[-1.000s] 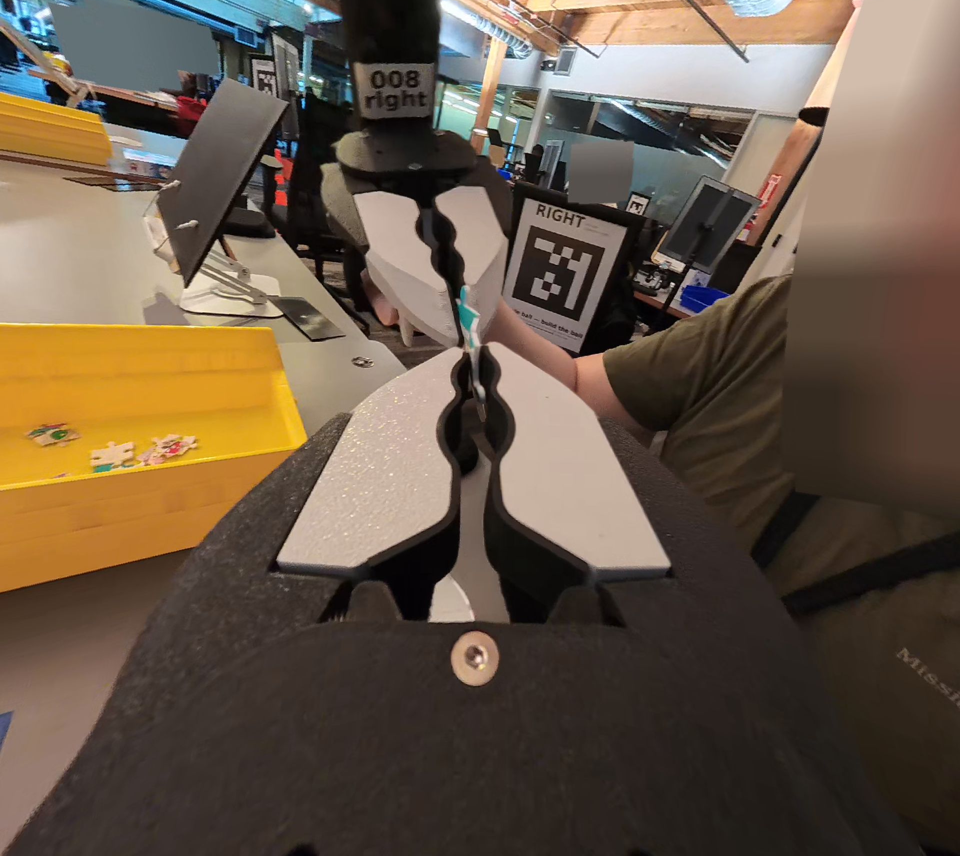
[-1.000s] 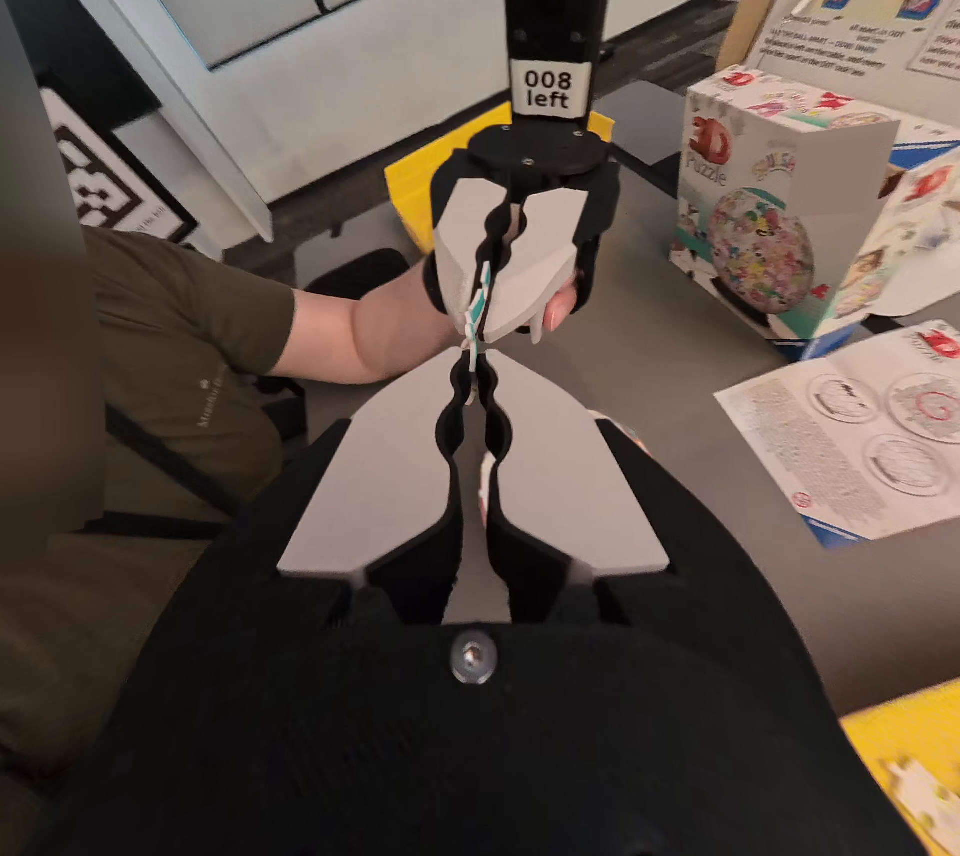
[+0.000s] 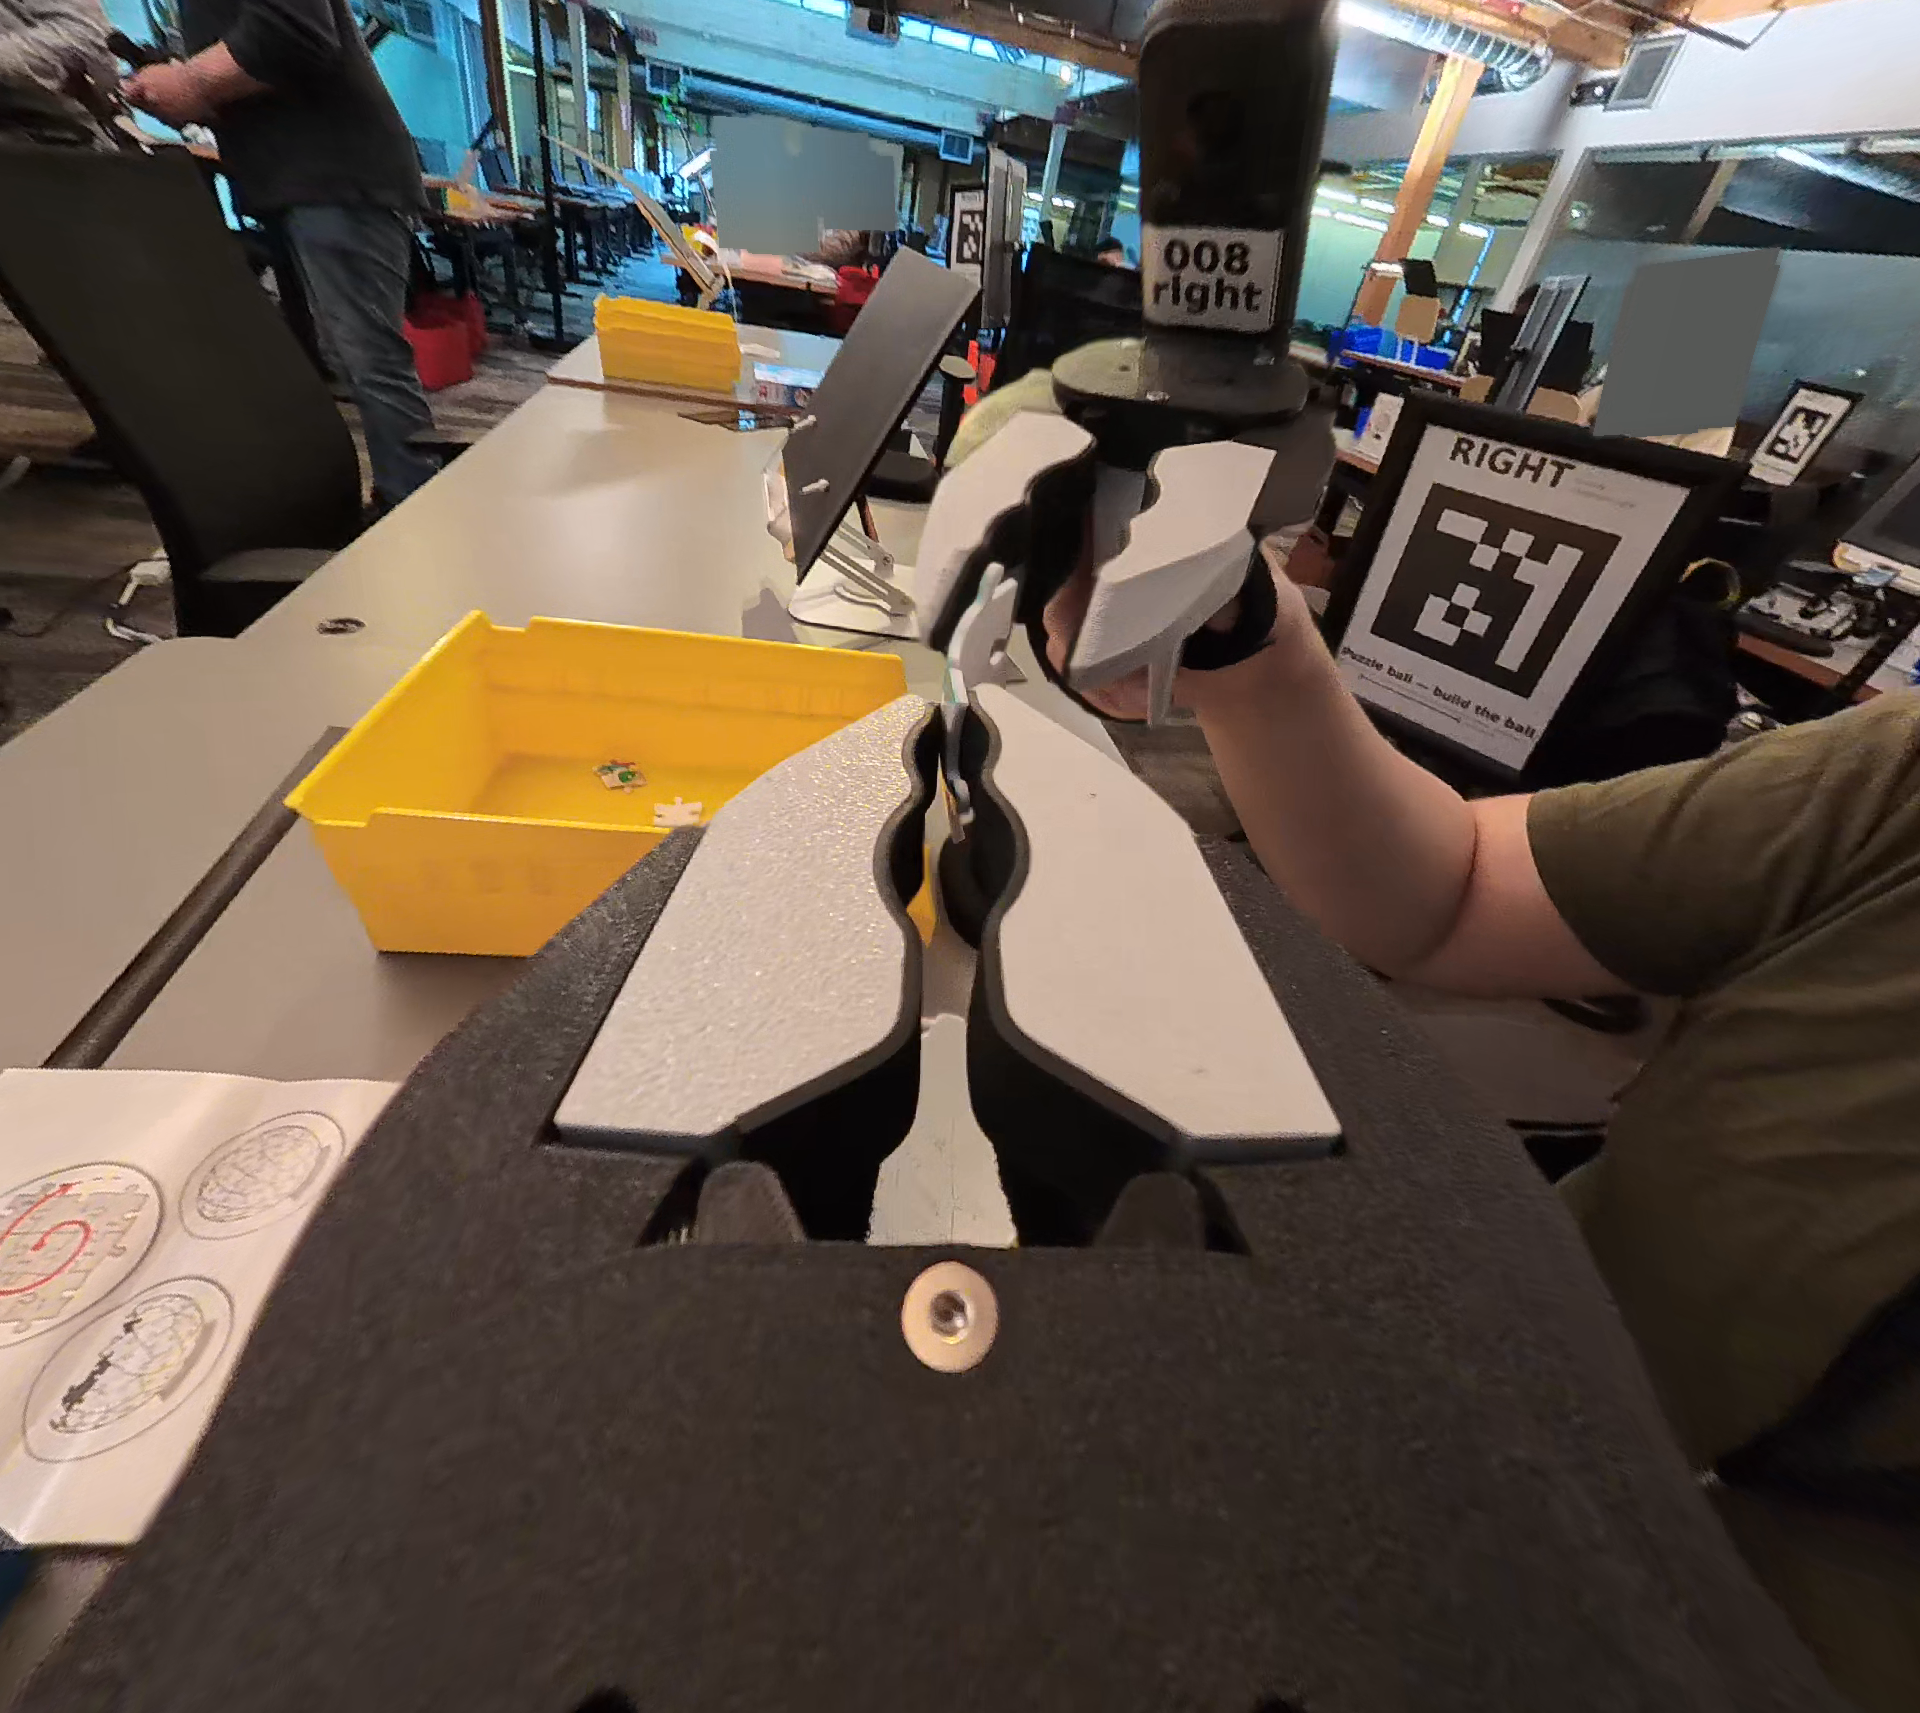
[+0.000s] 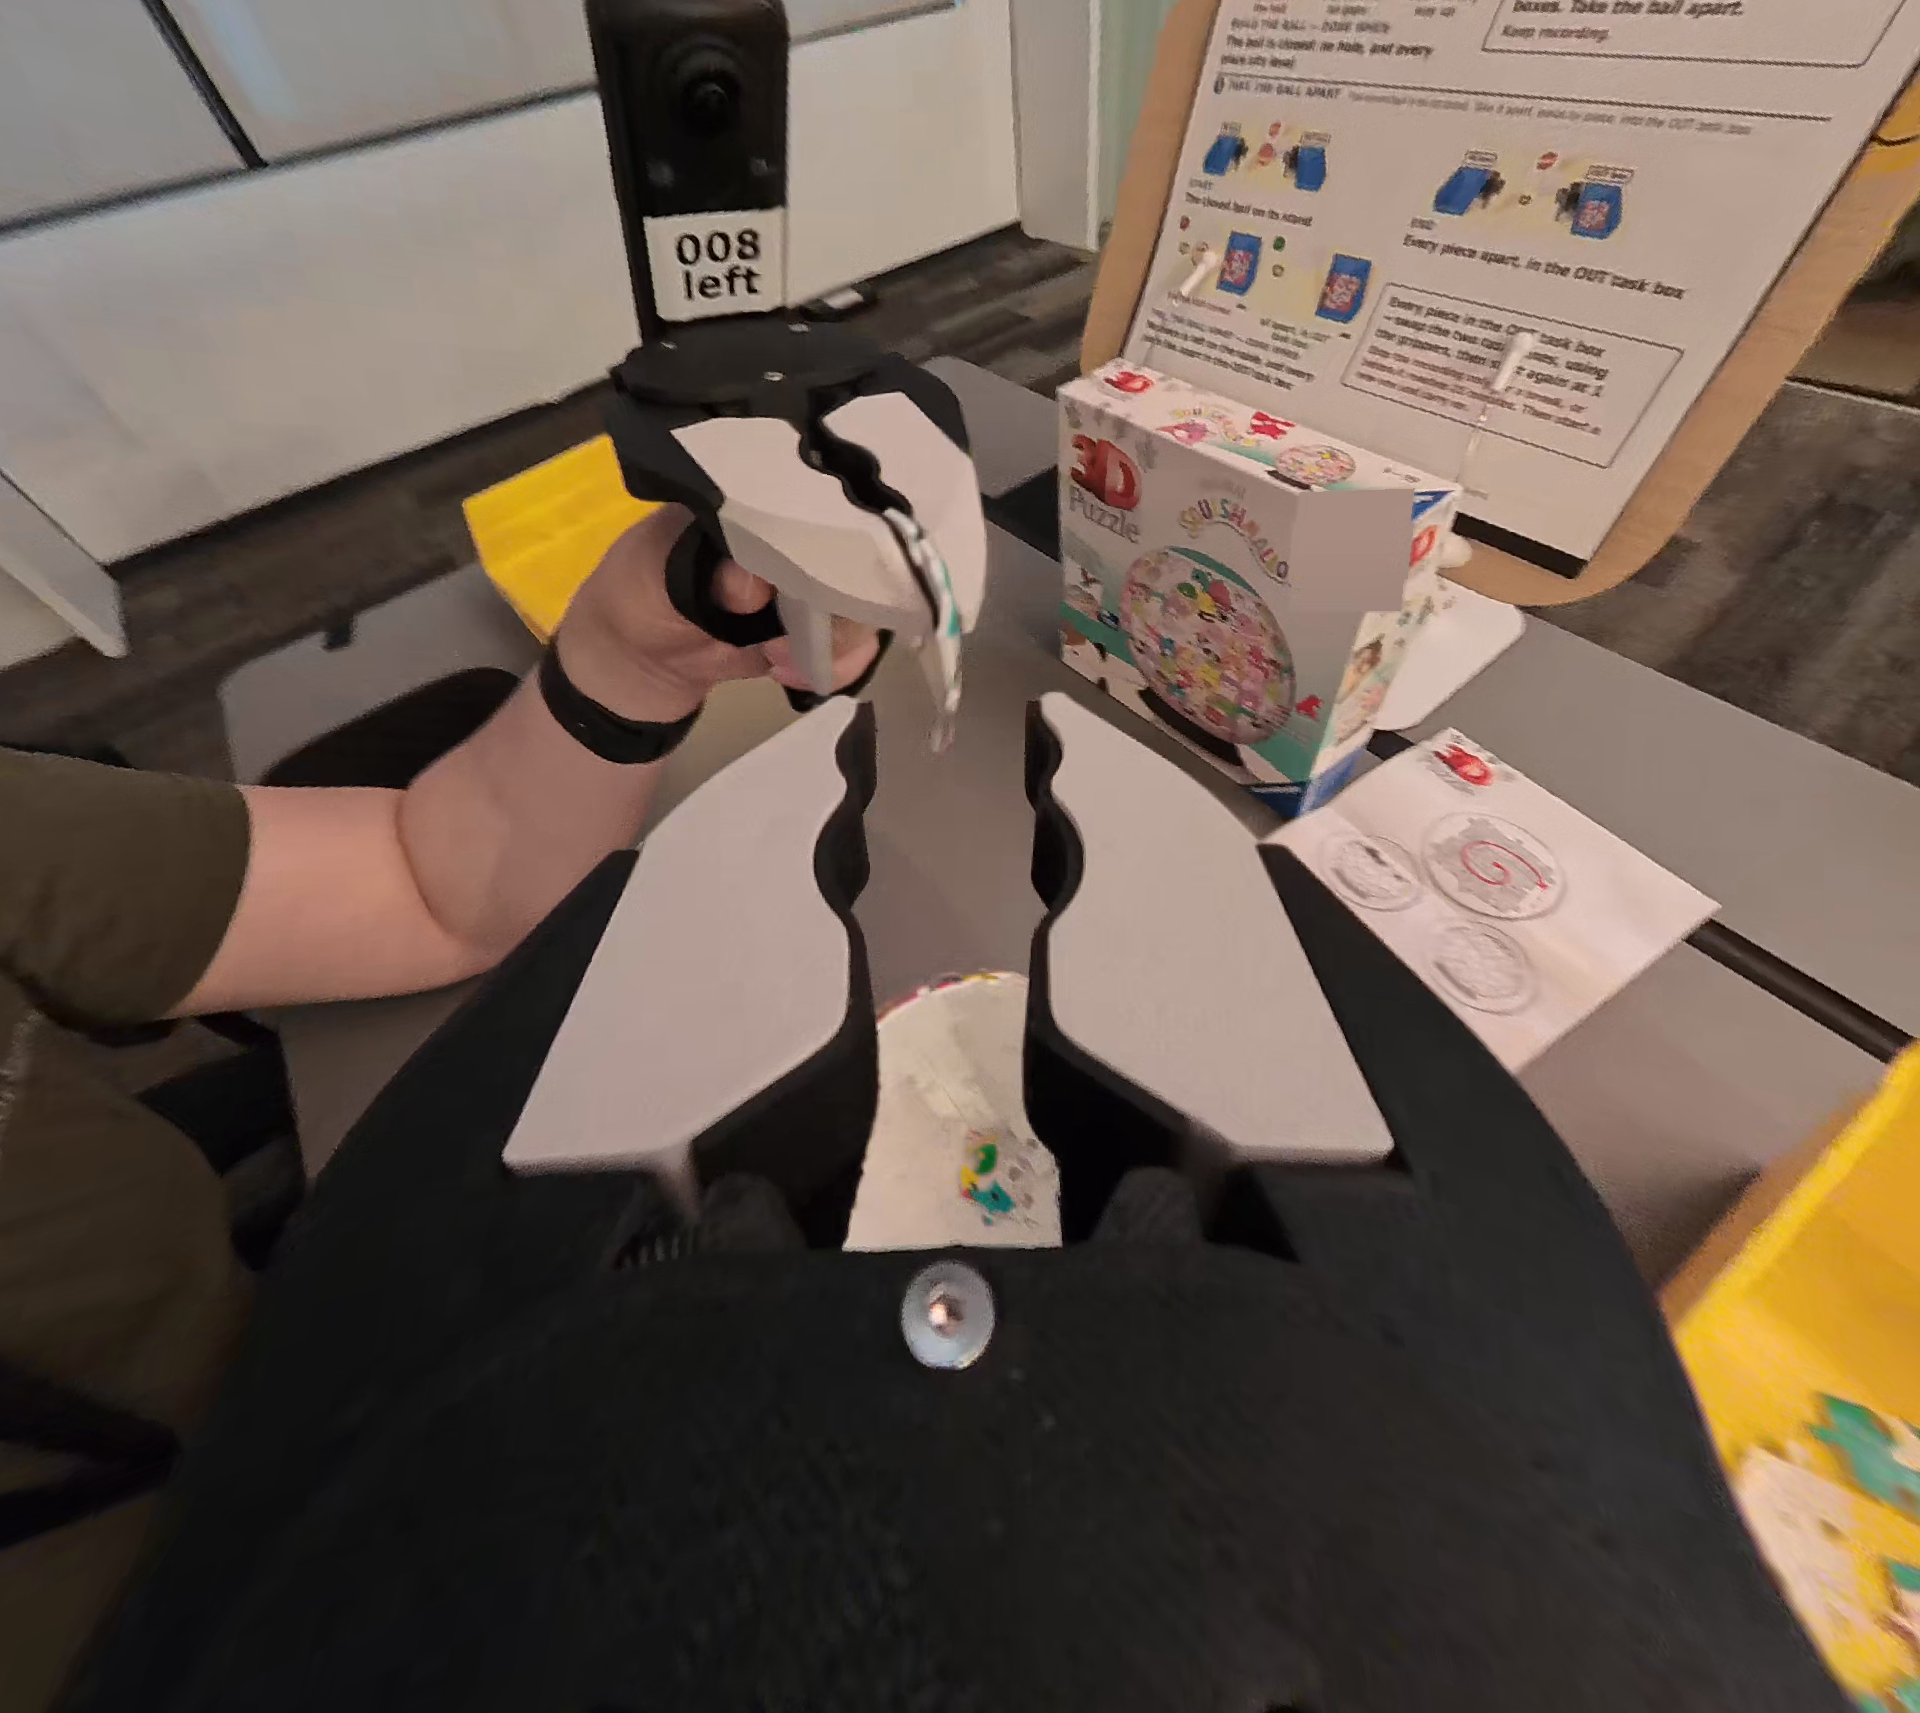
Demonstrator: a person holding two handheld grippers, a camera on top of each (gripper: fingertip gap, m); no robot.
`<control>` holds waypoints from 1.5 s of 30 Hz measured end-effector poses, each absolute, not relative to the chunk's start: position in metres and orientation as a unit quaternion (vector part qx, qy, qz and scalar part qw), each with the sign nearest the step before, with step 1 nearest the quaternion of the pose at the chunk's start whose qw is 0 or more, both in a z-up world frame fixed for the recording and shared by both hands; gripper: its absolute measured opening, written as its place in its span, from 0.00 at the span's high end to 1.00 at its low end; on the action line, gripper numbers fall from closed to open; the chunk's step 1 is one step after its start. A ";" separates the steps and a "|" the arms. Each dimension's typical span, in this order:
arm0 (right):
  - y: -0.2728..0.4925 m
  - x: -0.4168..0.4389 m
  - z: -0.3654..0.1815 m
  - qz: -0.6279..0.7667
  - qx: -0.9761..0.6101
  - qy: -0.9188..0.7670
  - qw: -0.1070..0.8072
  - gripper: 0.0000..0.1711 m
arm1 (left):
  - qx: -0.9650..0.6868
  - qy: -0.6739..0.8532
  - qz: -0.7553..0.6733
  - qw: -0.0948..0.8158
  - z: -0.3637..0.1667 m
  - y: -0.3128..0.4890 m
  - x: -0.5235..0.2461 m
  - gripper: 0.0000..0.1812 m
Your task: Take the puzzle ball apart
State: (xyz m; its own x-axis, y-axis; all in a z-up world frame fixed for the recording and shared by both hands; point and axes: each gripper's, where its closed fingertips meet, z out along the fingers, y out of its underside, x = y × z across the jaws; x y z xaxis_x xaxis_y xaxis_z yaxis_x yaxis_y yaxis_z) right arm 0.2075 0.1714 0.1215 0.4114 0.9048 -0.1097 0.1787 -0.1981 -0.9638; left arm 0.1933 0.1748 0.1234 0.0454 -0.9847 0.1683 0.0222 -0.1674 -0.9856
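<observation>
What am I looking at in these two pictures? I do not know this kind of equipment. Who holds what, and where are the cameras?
There is no robot here. A person holds a hand tool with two grey fingers in each hand. Each tool carries a camera that looks forward along its fingers. One picture comes from the left gripper and the other from the right gripper, so each picture also shows the other tool farther off. The left fingers are shut on a thin puzzle piece. The right fingers are open and empty. On the grey table there is a yellow bin with a few loose pieces in it, a puzzle box and a paper sheet.
</observation>
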 end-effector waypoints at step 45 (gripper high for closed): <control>0.171 0.194 0.124 0.262 -0.627 -0.507 0.529 0.97 | -0.553 0.460 -0.527 0.453 0.119 0.165 0.198 0.99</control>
